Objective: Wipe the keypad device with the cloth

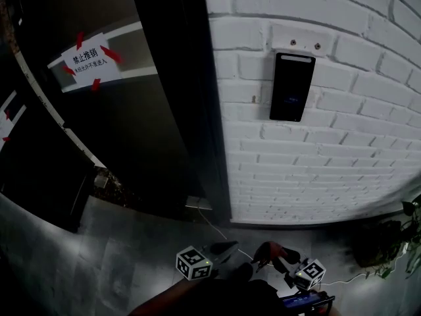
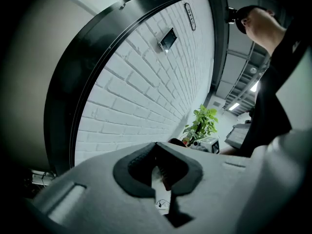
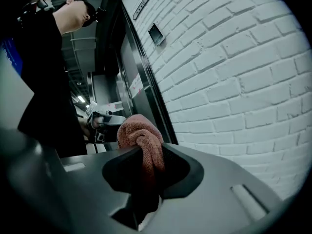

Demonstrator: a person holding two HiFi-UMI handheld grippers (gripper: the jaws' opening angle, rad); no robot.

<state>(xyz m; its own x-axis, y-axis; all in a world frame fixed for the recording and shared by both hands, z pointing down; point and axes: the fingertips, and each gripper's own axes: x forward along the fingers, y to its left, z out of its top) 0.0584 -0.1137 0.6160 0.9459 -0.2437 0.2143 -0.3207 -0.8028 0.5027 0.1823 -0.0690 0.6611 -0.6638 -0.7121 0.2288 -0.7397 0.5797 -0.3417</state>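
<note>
Cloth (image 3: pixel 142 133) is pinched in our right gripper (image 3: pixel 146 160), bunched past the jaws so we lead with fabric. Left gripper (image 2: pixel 157 169) is pressed together, empty, parked low. Keypad (image 1: pixel 292 86) sits high on the brick wall (image 1: pixel 342 163), well apart from both; we haven't touched it yet.

The wall (image 1: pixel 342 150) is white brick. The keypad (image 1: pixel 292 87) is black. The cloth (image 3: pixel 143 140) is pinkish red. The sign (image 1: pixel 85 59) is white with red tape (image 1: pixel 110 54). The plant (image 2: pixel 202 123) is green.
</note>
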